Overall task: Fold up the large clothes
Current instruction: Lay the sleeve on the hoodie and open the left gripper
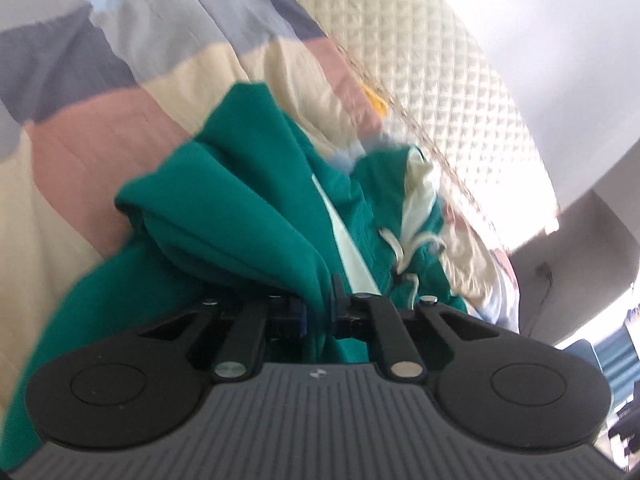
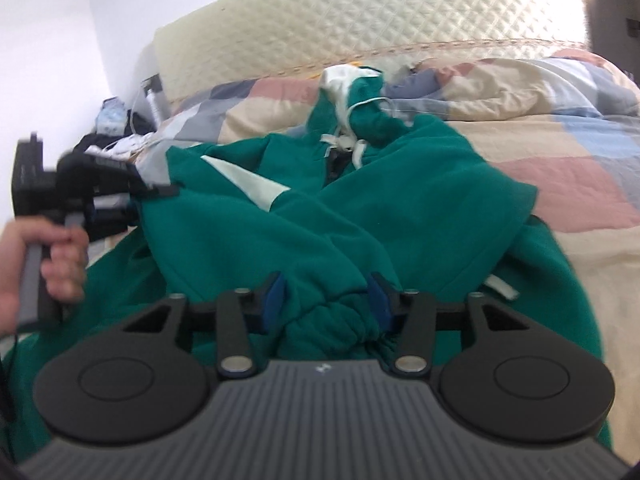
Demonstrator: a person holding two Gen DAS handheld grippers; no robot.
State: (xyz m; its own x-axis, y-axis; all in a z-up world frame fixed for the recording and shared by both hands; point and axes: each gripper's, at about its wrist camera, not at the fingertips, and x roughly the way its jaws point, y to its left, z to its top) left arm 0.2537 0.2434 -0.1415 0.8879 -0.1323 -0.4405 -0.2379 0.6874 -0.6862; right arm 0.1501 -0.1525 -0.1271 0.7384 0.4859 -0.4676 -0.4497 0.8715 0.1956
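The green hoodie [image 2: 360, 208] lies bunched up on the bed's patchwork quilt [image 2: 560, 168]. Only the right wrist view shows the person's hand [image 2: 48, 264] holding the left gripper [image 2: 160, 192], which pinches the hoodie's edge. Up close, the left gripper [image 1: 320, 308] is squeezed tight on green cloth. The right gripper [image 2: 326, 300] is wide apart around a bunched cuff. A padded cream headboard [image 2: 360, 20] stands behind. The stuff beside the bed is blurry.

Bedside clutter [image 2: 120, 124] blurred, unidentifiable
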